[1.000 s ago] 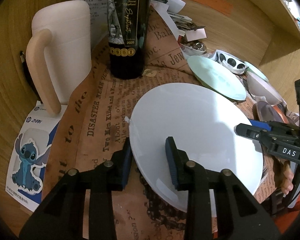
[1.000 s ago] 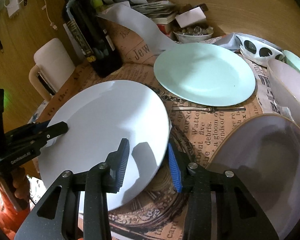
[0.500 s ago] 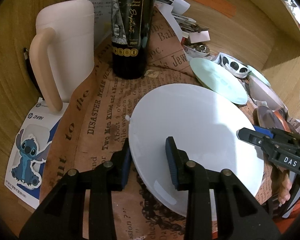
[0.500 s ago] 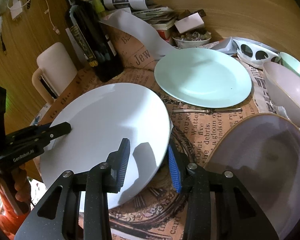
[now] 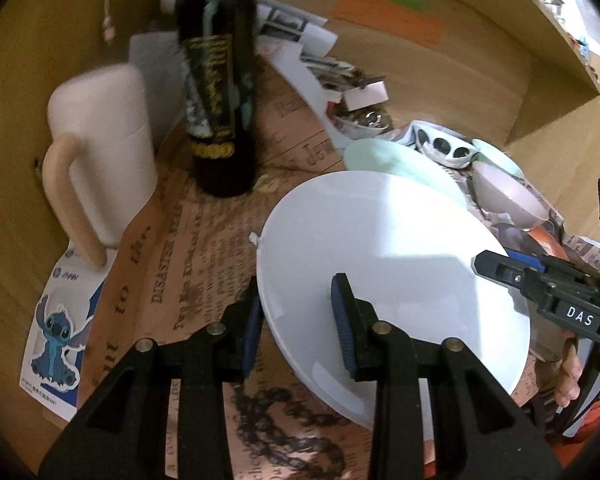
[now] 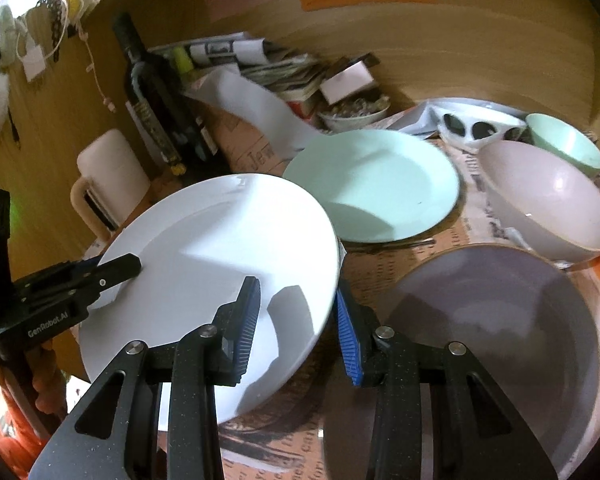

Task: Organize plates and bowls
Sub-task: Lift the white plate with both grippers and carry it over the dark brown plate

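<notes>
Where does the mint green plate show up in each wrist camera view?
Left wrist view: the mint green plate is upper right of centre, mostly hidden behind the far rim of the white plate.
Right wrist view: the mint green plate is in full sight just above centre, right of the white plate.
Shared landmark: the dark wine bottle, standing left of the green plate in both.

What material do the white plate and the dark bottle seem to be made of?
White plate: probably glazed ceramic, perhaps melamine; the smooth surface shows soft highlights and sharp shadows of the jaws.
Dark bottle: most likely dark glass with a semi-gloss finish and a printed paper label; the motion blur makes it hard to be certain.
</notes>
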{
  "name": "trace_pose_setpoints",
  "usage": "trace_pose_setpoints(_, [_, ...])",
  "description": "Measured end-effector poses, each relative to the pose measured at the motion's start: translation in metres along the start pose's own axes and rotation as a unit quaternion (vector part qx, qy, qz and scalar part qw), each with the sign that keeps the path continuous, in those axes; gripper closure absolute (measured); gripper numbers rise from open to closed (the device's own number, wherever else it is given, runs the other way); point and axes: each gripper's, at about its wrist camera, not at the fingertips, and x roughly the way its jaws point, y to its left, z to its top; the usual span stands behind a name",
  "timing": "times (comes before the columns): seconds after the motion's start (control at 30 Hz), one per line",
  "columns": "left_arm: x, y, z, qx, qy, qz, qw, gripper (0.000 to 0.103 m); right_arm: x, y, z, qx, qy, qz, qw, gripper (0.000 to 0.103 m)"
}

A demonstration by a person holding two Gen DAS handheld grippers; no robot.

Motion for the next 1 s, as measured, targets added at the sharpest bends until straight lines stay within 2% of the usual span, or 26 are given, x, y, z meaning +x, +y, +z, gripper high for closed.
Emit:
trace_pose_setpoints(0.3, [0.001, -0.032, 0.010, 0.024, -0.006, -0.023, 0.9994, 0.070, -0.026, -0.026, -0.004, 0.021, -0.027, -0.012, 0.999, 0.069])
trace_pose_setpoints(0.63, [0.007, -0.071, 0.016, 0.052, 0.006, -0.058, 0.9969, 0.070, -0.056, -0.058, -0.016, 0.048, -0.055, -0.033, 0.997, 0.069])
trace_pose_setpoints(1.0, [0.008, -0.113, 0.016, 0.086, 0.008, -0.081, 0.9929, 0.070, -0.082, -0.084, -0.028, 0.069, -0.067, -0.055, 0.994, 0.069])
